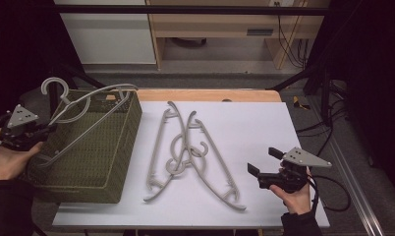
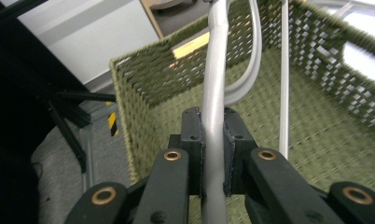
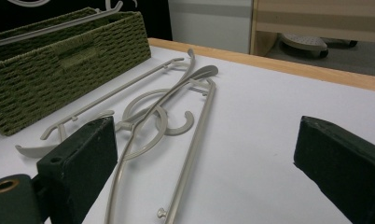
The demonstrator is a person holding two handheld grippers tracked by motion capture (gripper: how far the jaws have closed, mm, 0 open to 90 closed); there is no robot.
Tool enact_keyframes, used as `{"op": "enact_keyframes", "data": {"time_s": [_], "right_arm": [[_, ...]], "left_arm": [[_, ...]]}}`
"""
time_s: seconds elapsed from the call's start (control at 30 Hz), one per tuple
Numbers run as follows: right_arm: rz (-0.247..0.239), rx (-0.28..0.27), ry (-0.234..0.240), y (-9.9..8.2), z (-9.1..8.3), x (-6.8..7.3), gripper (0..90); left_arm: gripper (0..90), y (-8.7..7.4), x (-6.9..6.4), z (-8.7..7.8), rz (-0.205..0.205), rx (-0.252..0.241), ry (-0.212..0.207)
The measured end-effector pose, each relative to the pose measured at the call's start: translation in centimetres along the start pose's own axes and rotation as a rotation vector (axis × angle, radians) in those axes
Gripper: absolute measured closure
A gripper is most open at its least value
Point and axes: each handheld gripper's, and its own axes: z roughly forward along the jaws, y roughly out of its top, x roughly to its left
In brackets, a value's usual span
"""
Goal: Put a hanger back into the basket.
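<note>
- My left gripper (image 1: 47, 129) is clamped on the arm of a grey hanger (image 1: 82, 115), and I'm holding that hanger over the green woven basket (image 1: 122, 162) at the left end of the tabletop (image 1: 264, 128).
- In the left gripper view the hanger's bar (image 2: 214, 116) runs straight up between the two pads, pinched tight, with the basket's floor (image 2: 311, 140) below it.
- From the high view, the hook pokes up past the basket's far left corner and the frame slants across the opening; I can't tell whether any part rests on the rim yet.
- I judge this to be the placing step: one hanger going into the basket.
- My right gripper (image 1: 264, 163) hovers at the right of the tabletop, jaws spread wide and holding nothing.
- Two more hangers (image 1: 188, 152) lie crossed in the middle of the tabletop, hooks tangled together, just beside the basket.
- Next, I think, the left needs to lower and tilt the hanger so it drops inside, then let go.
- The right can then reach for the nearer hanger (image 3: 185, 140); the overlapping hooks may drag the other along, so a clean lift matters.
</note>
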Motion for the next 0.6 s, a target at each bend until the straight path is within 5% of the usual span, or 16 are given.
{"op": "enact_keyframes", "data": {"time_s": [0.4,0.6], "right_arm": [[-0.009,0.004,0.002,0.0,0.0,0.0,6.2],[-0.005,0.013,0.005,-0.1,0.3,0.2,6.2]], "left_arm": [[81.7,-2.4,0.2,1.0,-0.018,0.086,0.025],[81.6,-3.4,-0.8,2.5,-0.032,0.114,-0.011]]}}
